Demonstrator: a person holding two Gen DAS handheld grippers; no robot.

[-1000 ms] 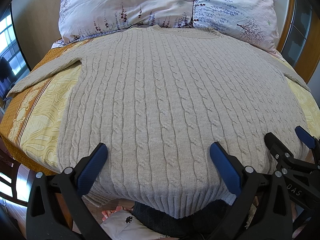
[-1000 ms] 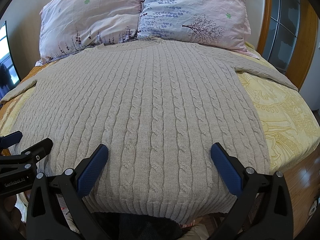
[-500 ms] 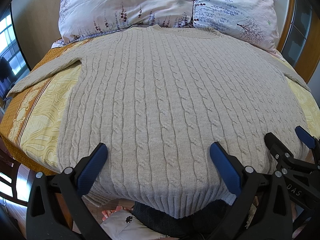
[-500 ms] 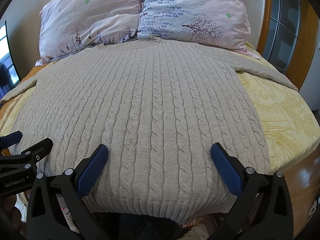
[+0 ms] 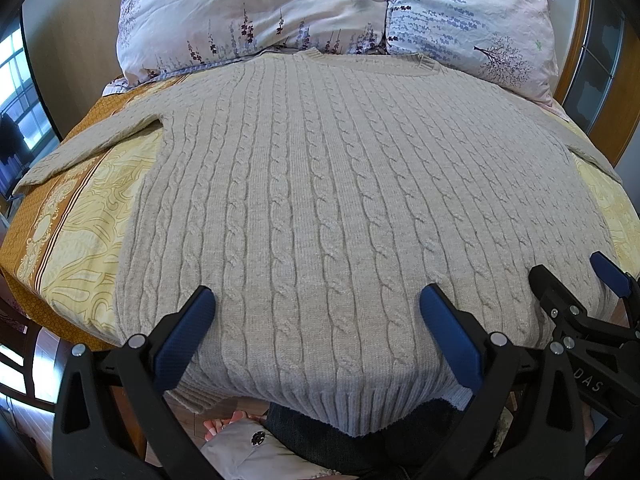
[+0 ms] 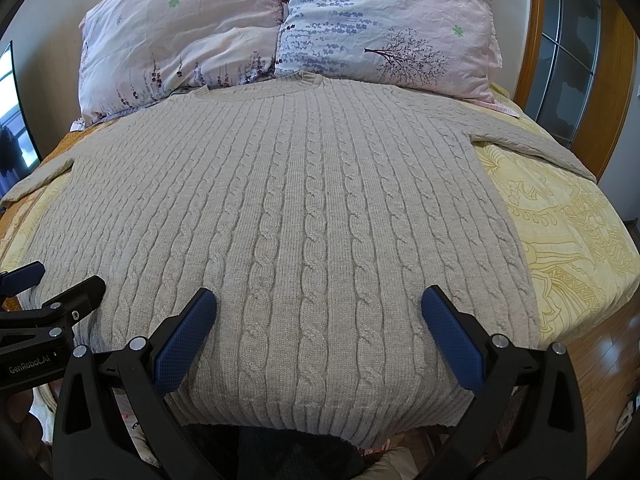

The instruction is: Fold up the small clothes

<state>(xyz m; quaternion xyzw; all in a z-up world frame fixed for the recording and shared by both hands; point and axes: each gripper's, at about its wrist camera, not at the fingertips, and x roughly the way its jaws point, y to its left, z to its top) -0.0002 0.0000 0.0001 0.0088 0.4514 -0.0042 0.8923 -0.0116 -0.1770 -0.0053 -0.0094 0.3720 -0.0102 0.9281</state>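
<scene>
A beige cable-knit sweater (image 5: 320, 200) lies flat and spread out on the bed, collar toward the pillows, sleeves out to both sides, hem hanging over the near edge. It also fills the right wrist view (image 6: 288, 220). My left gripper (image 5: 316, 308) is open and empty, above the hem on the sweater's left half. My right gripper (image 6: 318, 308) is open and empty, above the hem on the right half. The right gripper also shows at the right edge of the left wrist view (image 5: 576, 280). The left gripper shows at the left edge of the right wrist view (image 6: 60, 284).
Two floral pillows (image 5: 280, 12) (image 6: 384, 24) lie at the head of the bed. A yellow and orange patterned sheet (image 5: 72, 216) (image 6: 568, 224) covers the bed. A wooden frame with glass panes (image 6: 568, 60) stands at the right. Wooden floor (image 6: 600, 360) lies beside the bed.
</scene>
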